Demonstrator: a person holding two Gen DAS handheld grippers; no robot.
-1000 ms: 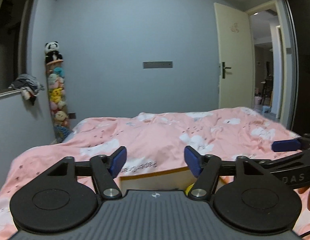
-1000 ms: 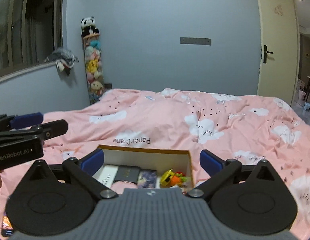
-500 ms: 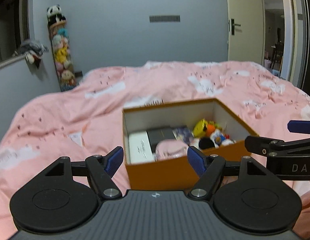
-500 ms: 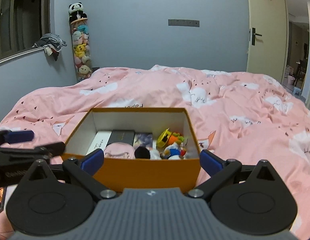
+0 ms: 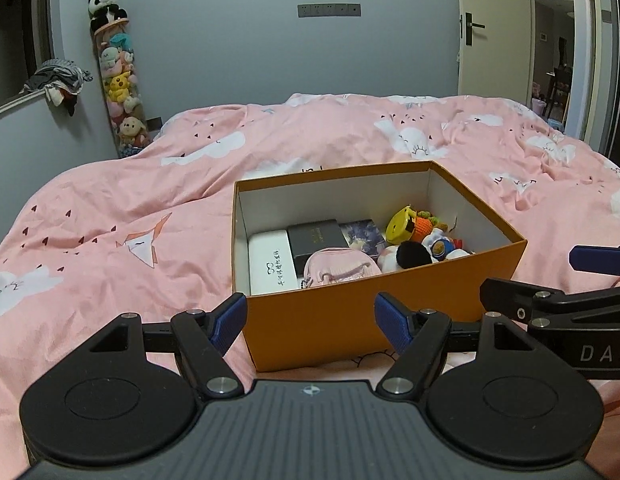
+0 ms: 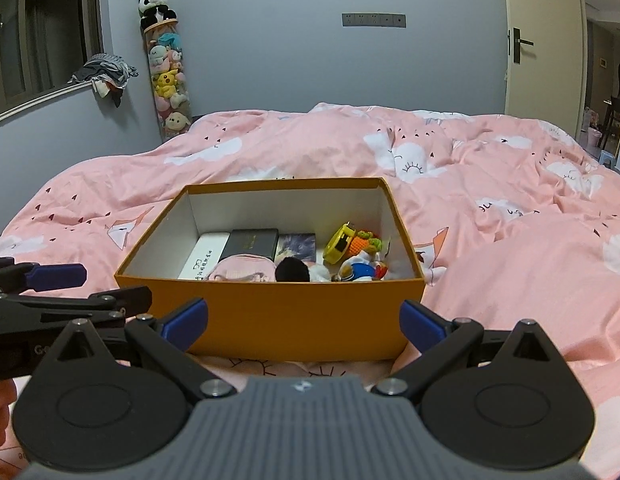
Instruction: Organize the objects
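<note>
Both tools, the left tool (image 5: 310, 322) and the right tool (image 6: 304, 320), hang with fingers apart and empty just before the near wall of the orange box (image 6: 270, 312) on the bed (image 6: 509, 264). Inside lie a white case (image 5: 268, 266), a dark box (image 5: 317, 238), a pink pouch (image 5: 339, 268) and small toys (image 6: 357, 256). That fits either sorting about to start or things already packed; which one, I cannot tell.

Dim bluish indoor light, brighter doorway at right, sharp focus, fisheye-curved edges, soft shadows
</note>
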